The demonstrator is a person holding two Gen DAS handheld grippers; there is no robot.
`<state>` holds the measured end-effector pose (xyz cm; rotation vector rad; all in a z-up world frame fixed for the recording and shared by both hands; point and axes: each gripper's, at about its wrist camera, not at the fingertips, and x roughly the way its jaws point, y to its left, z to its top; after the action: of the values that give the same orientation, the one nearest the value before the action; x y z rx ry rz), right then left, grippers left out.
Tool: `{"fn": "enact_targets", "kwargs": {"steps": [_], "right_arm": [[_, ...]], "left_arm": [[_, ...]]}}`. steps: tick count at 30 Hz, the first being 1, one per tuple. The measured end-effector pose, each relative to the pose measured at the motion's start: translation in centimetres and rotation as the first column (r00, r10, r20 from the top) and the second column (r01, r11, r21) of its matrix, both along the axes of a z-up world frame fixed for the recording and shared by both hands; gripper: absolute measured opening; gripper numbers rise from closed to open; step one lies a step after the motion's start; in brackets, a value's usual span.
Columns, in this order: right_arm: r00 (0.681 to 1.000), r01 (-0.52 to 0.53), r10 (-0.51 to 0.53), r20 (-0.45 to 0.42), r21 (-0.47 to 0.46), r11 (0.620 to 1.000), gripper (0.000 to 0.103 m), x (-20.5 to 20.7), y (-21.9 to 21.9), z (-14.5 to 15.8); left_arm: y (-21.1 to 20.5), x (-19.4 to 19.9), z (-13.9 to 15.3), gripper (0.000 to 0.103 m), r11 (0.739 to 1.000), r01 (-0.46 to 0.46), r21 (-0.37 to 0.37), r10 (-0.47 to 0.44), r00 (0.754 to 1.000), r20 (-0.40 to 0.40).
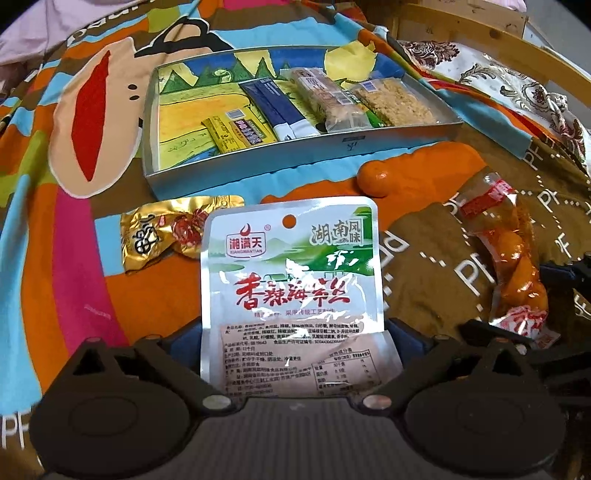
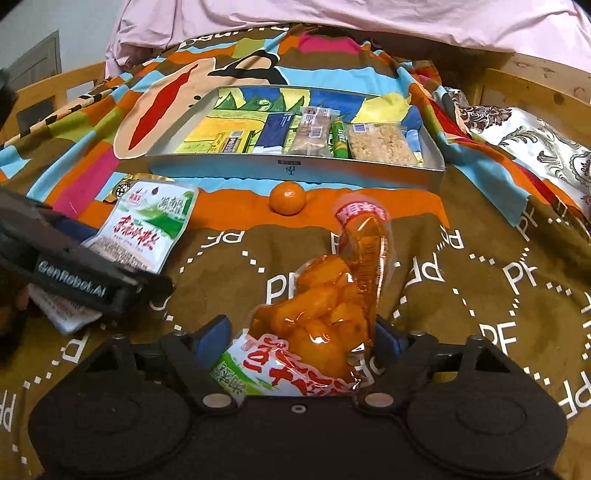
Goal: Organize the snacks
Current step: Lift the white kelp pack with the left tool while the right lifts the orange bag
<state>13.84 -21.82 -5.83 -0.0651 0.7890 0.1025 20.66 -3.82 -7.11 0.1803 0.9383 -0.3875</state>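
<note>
A white-and-green seaweed packet (image 1: 291,280) sits between the blue pads of my left gripper (image 1: 293,339), which pinch its lower sides; it also shows in the right wrist view (image 2: 147,229) under the left gripper (image 2: 118,256). My right gripper (image 2: 301,332) is shut on the lower end of an orange pickle packet (image 2: 332,302), whose red-labelled top bends upward. The left wrist view has that packet (image 1: 517,273) at the right. Beyond both stands a silver tray (image 1: 258,162) (image 2: 295,166) holding several bars and sachets side by side.
A small mandarin (image 2: 288,199) (image 1: 376,181) lies just before the tray's front wall. A gold foil snack (image 1: 166,232) lies left of the seaweed packet. All rest on a colourful bedsheet. A floral pillow (image 2: 535,140) and wooden frame (image 2: 535,85) lie right, pink bedding (image 2: 332,14) behind.
</note>
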Motion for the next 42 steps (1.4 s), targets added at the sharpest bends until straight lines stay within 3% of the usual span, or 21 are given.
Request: {"fn": "enact_targets", "kwargs": {"steps": [4,8,16,23,29,33,42], "right_arm": [[1.000,-0.008,0.008,0.019,-0.017,1.000,0.074,-0.5,0.1,0.3],[1.000,-0.020,0.020,0.001,-0.042,0.999,0.087,-0.6,0.4,-0.1],[1.000,0.012,-0.012,-0.016,0.012,1.000,0.088,-0.8,-0.1,-0.5],[0.999,0.039,-0.040,0.015,0.026,0.999,0.074,-1.1,-0.2,-0.4],[0.998,0.029,-0.029,0.048,-0.017,0.999,0.069,-1.5,0.1,-0.2],[0.997,0.003,0.001,0.072,-0.057,0.998,0.068,-2.0,0.7,0.0],[0.978,-0.024,0.046,0.204,-0.109,0.994,0.067,-4.0,1.6,1.6]], "left_arm": [[0.2,-1.3,0.6,0.099,1.000,-0.014,-0.028,0.014,1.000,0.003],[0.4,-2.1,0.4,0.100,0.999,-0.029,-0.039,0.030,1.000,0.006],[0.2,-2.6,0.2,0.100,0.998,-0.055,-0.038,0.056,0.998,0.027],[0.5,-3.1,0.4,0.099,0.994,-0.080,-0.074,0.084,0.996,0.042],[0.4,-3.6,0.8,0.098,0.993,-0.093,-0.076,0.097,0.994,0.047],[0.7,-4.2,1.5,0.098,0.984,-0.125,-0.128,0.133,0.990,0.056],[1.6,-7.2,4.3,0.098,0.959,-0.190,-0.211,0.231,0.953,0.194]]}}
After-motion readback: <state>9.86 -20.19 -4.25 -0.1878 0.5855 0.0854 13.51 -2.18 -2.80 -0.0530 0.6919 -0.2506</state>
